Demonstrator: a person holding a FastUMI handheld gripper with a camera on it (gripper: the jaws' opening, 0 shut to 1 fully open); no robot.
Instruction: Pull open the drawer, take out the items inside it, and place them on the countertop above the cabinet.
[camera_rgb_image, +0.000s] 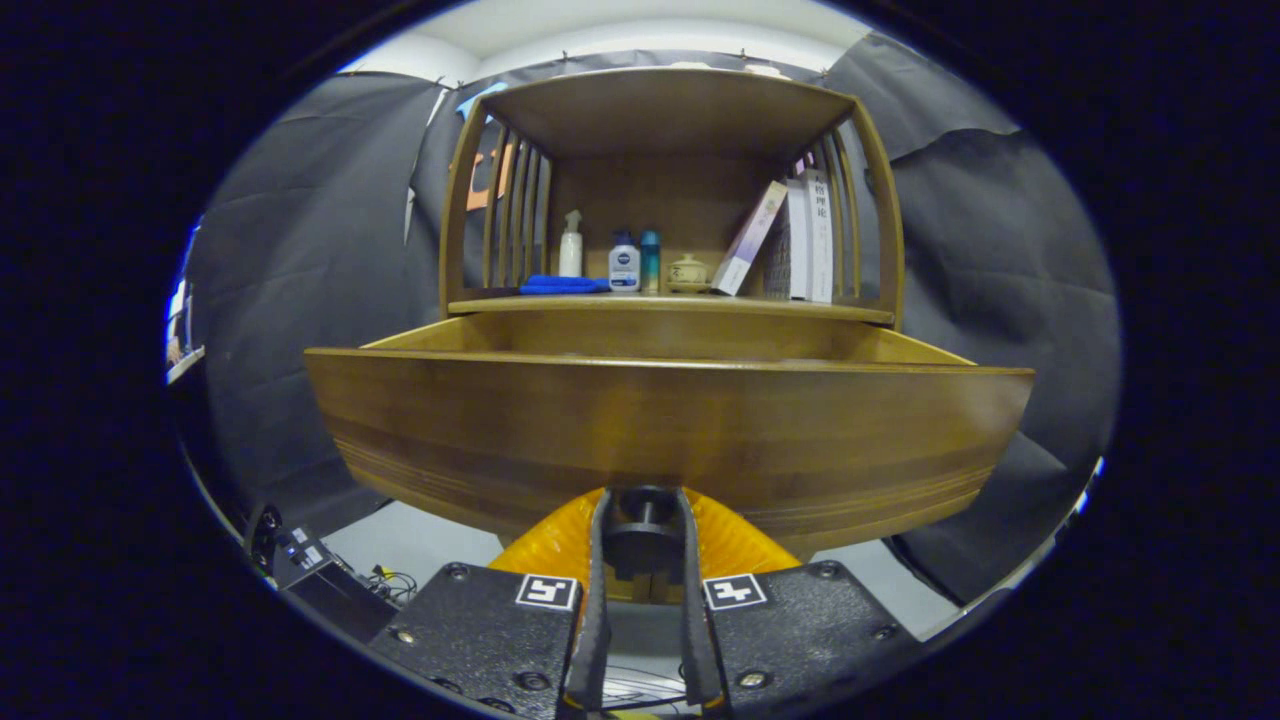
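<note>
A wooden cabinet (668, 180) stands ahead, with its drawer (668, 420) pulled out toward me. The drawer's broad front panel hides whatever lies inside. A dark round knob (645, 540) sits low on the middle of that front, and my gripper (645, 515) is shut on the drawer knob, one finger pressing each side of it. Above the drawer runs the countertop (690, 308), a wooden shelf beneath the cabinet's roof.
On the countertop stand a folded blue cloth (562, 285), a white spray bottle (571, 245), a white-and-blue bottle (624, 263), a teal bottle (650, 260), a small lidded jar (688, 270) and several leaning books (800, 235). A dark box with cables (310, 570) lies on the floor below left.
</note>
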